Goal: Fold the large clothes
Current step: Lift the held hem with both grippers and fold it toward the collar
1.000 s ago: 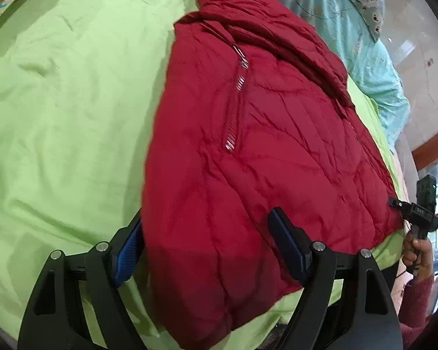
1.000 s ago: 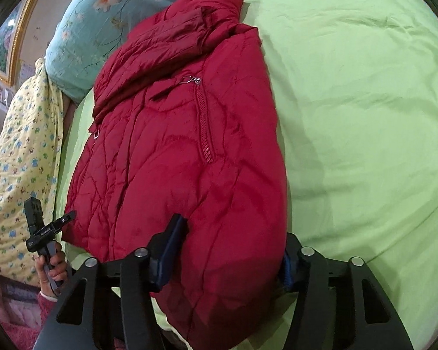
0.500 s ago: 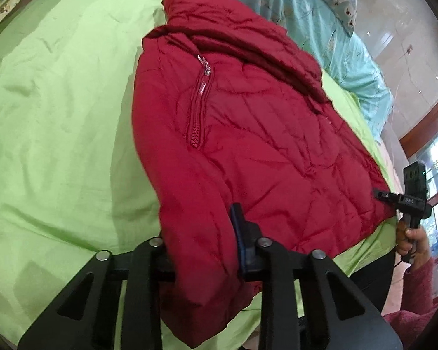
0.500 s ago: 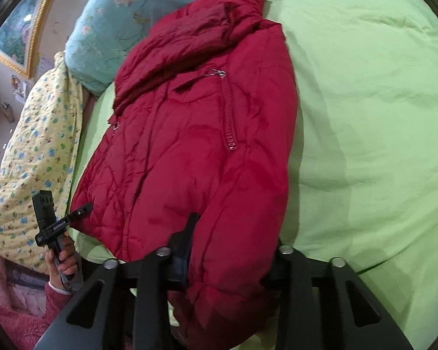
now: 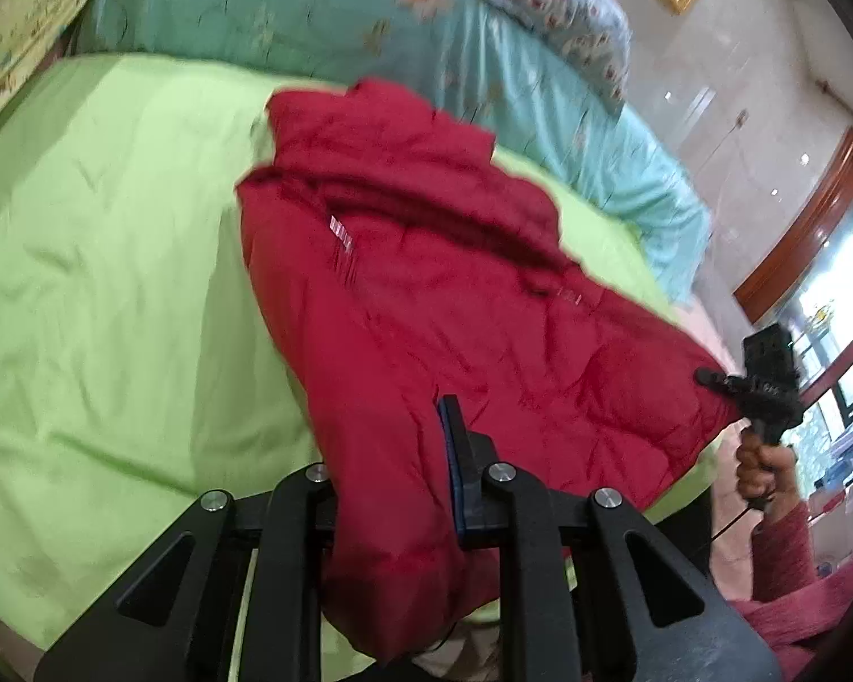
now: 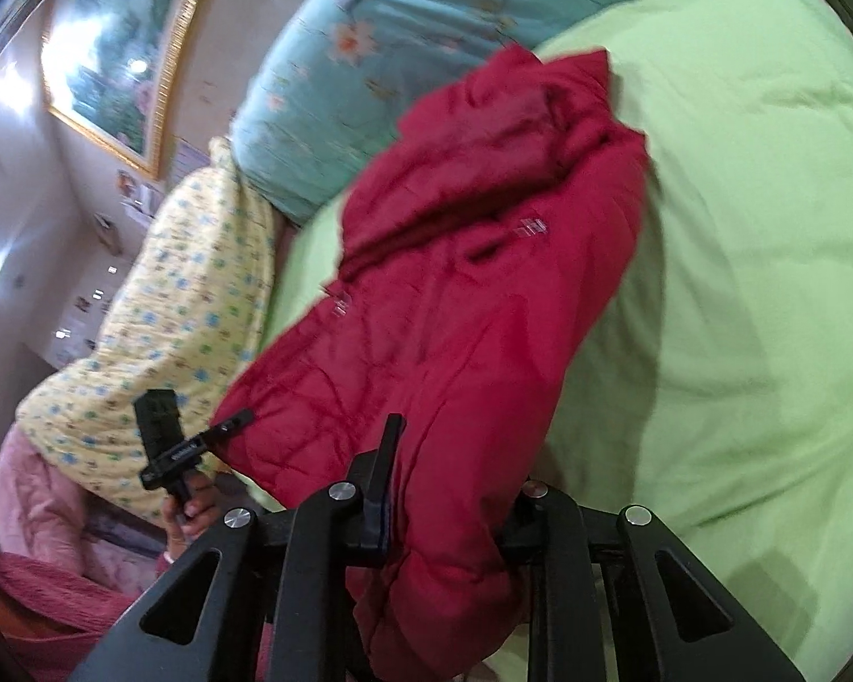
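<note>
A red quilted jacket (image 5: 426, 307) lies on the green bed sheet (image 5: 114, 284), collar toward the pillows. My left gripper (image 5: 392, 454) is shut on the jacket's near hem corner, which is lifted off the bed. My right gripper (image 6: 449, 477) is shut on the other hem corner of the jacket (image 6: 483, 284), also lifted. The right gripper shows in the left wrist view (image 5: 762, 386) at the jacket's far corner. The left gripper shows in the right wrist view (image 6: 199, 437). The hem hangs below both sets of jaws.
A blue floral duvet (image 5: 369, 17) and a patterned pillow (image 5: 551, 0) lie at the bed's head. A yellow floral quilt (image 6: 170, 312) is piled at the side. The bed's near edge runs just below the grippers. A framed picture (image 6: 119, 57) hangs on the wall.
Both grippers have closed on the jacket's hem corners and raised them. The hem now lifts off the sheet and the views tilt up toward the pillows.
</note>
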A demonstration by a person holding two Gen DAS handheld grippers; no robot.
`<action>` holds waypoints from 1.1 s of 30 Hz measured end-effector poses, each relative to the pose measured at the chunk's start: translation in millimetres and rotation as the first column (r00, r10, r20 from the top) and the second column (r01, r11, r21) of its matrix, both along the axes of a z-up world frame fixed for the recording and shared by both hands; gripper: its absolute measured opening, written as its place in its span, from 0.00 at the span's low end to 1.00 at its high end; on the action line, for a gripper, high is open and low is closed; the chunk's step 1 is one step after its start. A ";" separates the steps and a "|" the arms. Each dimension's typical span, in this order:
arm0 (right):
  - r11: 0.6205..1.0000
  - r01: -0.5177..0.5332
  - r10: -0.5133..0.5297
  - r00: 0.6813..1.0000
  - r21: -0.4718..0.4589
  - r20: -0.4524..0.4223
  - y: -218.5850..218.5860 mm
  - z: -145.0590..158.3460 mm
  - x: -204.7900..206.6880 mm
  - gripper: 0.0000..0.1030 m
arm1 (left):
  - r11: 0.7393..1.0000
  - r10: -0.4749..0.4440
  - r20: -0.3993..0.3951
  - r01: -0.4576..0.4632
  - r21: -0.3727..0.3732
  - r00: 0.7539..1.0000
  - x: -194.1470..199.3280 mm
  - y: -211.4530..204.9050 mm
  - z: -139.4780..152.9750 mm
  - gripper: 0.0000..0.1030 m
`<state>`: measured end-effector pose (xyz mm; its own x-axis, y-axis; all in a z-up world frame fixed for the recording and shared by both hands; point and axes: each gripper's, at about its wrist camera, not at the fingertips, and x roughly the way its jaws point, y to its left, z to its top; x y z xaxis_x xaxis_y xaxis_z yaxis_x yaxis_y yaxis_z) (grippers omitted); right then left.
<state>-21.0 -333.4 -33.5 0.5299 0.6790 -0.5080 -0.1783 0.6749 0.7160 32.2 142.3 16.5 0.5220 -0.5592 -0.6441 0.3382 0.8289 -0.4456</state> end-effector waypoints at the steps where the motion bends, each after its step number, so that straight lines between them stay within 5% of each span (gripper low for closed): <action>1: 1.000 0.000 0.000 1.000 0.019 0.021 -1.0 6.2 2.6 0.20 | 1.000 0.004 0.018 -0.004 -0.008 1.000 3.0 1.3 7.1 0.16; 15: 0.985 0.091 -0.116 0.978 0.146 0.173 -32.8 54.1 64.3 0.20 | 0.994 0.069 0.144 -0.056 -0.091 0.987 84.6 5.1 62.6 0.16; 21: 0.964 0.180 -0.215 0.961 0.195 0.175 -46.6 61.1 97.2 0.20 | 0.985 0.116 0.134 -0.097 -0.143 0.984 125.8 6.8 67.0 0.16; 33: 0.955 0.240 -0.270 0.947 0.176 0.173 -53.7 62.3 155.1 0.21 | 0.982 0.159 0.123 -0.144 -0.121 0.980 191.2 -7.1 66.2 0.17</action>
<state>134.1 -387.1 28.8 0.7729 0.5689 -0.2810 -0.1592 0.6025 0.7821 223.4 135.2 82.7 0.6818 -0.5317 -0.5024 0.2744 0.8226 -0.4981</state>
